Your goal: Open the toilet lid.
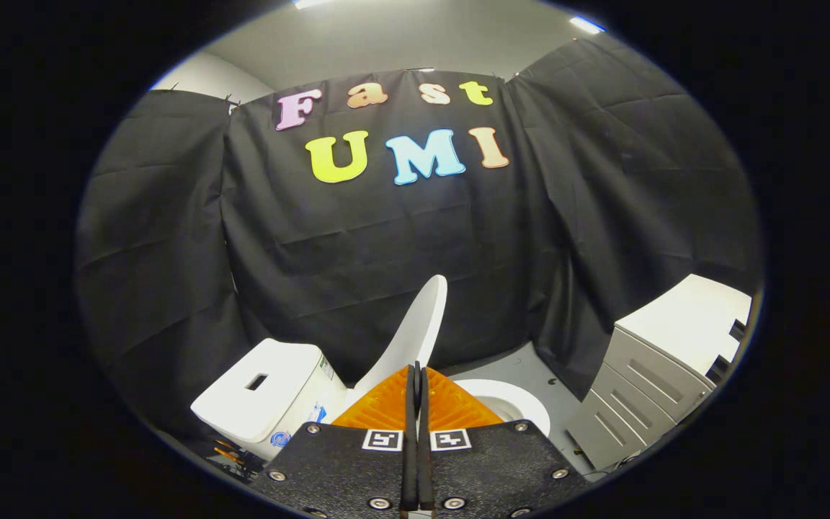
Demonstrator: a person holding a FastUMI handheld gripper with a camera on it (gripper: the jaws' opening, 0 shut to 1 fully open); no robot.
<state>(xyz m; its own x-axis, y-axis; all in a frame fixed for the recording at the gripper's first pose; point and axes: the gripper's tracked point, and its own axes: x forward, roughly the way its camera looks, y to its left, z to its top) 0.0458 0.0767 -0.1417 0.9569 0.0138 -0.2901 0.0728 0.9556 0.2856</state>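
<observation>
The white toilet lid (415, 328) stands raised and tilted, seen nearly edge-on, rising just beyond my fingertips toward the black cloth wall. The white tank (264, 386) with a slot in its top sits to the lid's left. Part of the seat ring and bowl (512, 404) shows to the right of the fingers. My gripper (418, 373) is shut, its two fingers pressed flat together with nothing visible between them. The fingertips sit right in front of the lid's lower part; whether they touch it cannot be told.
A grey drawer cabinet (645, 382) with a white top stands to the right of the toilet. Grey floor (530, 364) runs between bowl and cabinet. Black cloth walls close the booth behind and on both sides.
</observation>
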